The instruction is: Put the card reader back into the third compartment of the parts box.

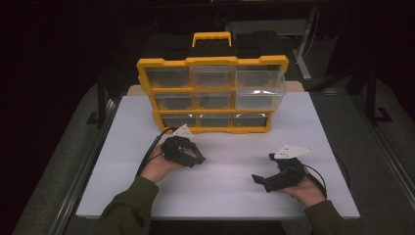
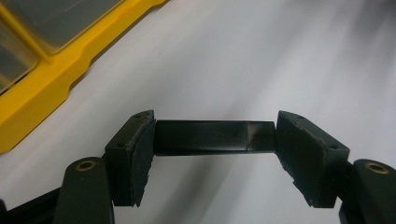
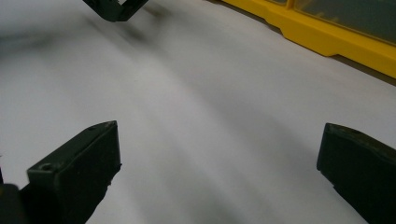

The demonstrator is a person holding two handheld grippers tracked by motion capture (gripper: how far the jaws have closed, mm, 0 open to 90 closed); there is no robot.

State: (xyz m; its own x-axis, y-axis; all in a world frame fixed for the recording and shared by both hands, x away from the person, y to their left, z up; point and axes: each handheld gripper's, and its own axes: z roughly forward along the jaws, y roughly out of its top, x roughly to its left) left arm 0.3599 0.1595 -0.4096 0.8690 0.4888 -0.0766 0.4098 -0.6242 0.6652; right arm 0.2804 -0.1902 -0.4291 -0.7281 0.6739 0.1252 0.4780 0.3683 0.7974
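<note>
Nearest in, the right gripper (image 1: 263,167) is hovering with jaws spread wide, nothing between them. At its ten o'clock, the left gripper (image 1: 198,155) is clamping a small black block (image 2: 215,136) above the white table (image 1: 230,196). Farther back, the yellow organiser (image 1: 213,95) is standing upright.

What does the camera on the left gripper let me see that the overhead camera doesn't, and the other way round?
The left gripper view alone makes clear a small dark block clamped end to end between the left gripper's pads. The high view alone takes in the whole yellow organizer with its clear drawers, one at upper right pulled out, the person's hands, and the right gripper with jaws apart. Both share the white table and the organizer's yellow frame.
</note>
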